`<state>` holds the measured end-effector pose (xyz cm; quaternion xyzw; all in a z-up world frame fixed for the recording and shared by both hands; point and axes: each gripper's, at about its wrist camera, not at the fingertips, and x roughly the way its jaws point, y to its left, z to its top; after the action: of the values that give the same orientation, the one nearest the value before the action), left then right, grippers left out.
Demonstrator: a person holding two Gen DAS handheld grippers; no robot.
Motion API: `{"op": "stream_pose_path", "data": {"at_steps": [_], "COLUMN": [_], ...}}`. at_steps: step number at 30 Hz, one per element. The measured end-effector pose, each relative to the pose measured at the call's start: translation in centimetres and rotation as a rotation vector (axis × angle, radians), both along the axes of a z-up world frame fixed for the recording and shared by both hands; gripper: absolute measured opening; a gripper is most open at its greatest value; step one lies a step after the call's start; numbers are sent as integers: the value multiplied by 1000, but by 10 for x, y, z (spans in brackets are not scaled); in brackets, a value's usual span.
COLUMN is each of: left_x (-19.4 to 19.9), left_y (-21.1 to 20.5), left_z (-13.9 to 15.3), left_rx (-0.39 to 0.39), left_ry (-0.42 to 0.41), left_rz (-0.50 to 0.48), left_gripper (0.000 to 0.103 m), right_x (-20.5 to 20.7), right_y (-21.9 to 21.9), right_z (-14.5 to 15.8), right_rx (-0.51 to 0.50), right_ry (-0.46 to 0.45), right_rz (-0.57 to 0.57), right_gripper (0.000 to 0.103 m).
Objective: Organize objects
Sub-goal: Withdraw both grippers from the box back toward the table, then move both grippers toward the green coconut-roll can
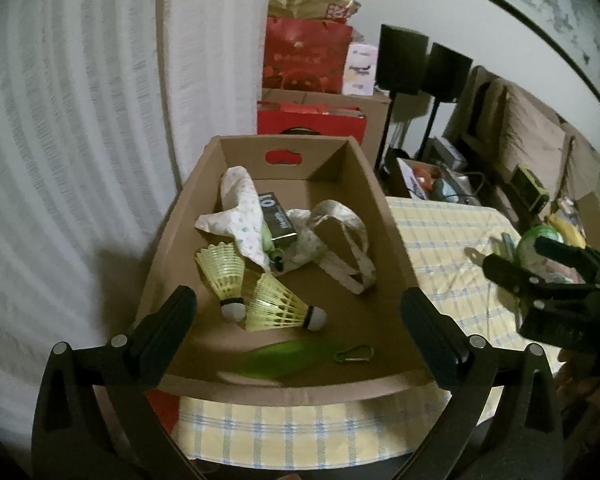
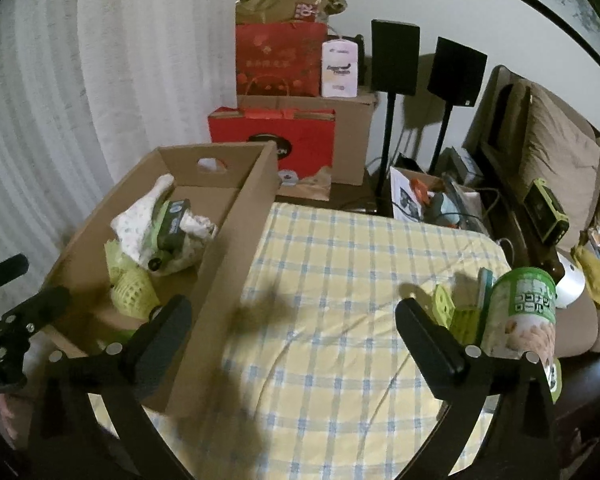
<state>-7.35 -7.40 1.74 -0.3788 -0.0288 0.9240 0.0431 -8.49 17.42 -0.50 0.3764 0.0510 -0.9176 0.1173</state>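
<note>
An open cardboard box [image 1: 384, 216] sits on a yellow checked tablecloth [image 2: 340, 280]. Inside lie two yellow shuttlecocks [image 1: 256, 292], a white spotted cloth [image 1: 244, 216], a dark small box marked 10 [image 1: 278, 220], a white strap [image 1: 348, 256], a green blurred strip [image 1: 288, 358] and a carabiner [image 1: 354, 354]. My left gripper [image 1: 300, 324] is open and empty above the box's near end. My right gripper [image 2: 294, 338] is open and empty over the cloth, right of the box [image 2: 228, 264]. A green-and-white can [image 2: 524, 316] and green pieces [image 2: 456, 312] stand by its right finger.
Red gift bags [image 2: 276, 136], brown boxes [image 2: 352, 132] and two black speakers on stands [image 2: 394, 56] stand behind the table. A sofa with cushions [image 2: 556, 168] is at right. A white curtain [image 1: 60, 160] hangs at left. A cluttered open box [image 2: 432, 196] sits beyond the table's far edge.
</note>
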Motion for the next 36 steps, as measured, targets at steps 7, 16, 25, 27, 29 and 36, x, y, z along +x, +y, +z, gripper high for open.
{"op": "stream_pose_path", "data": {"at_steps": [7,16,25,27,29,36], "left_x": [19,31,31,31,30,23], "left_y": [17,35,72,78,83,112], "left_z": [4,-1,-6,-7,-9,-15], "left_rx": [-35,5,4,6,10,45], "left_ry": [48,37,18,14,7,-17], "left_rz": [-29,-65,-99,-98,-95,-145], "left_gripper": [102,102,103,103,103,103], "right_x": [18,39,50,53,55,57], "right_y": [15,41,66,74,82,108], "right_z": [-2,-1,-10,-9,-8,-11], "right_rx": [-4,15,4,-1,4,-8], "right_ry": [9,27,9,14,23,16], "right_rz": [-36,-83,-113,-123,-136,-174], "right_gripper": [102,102,102,102,102,102]}}
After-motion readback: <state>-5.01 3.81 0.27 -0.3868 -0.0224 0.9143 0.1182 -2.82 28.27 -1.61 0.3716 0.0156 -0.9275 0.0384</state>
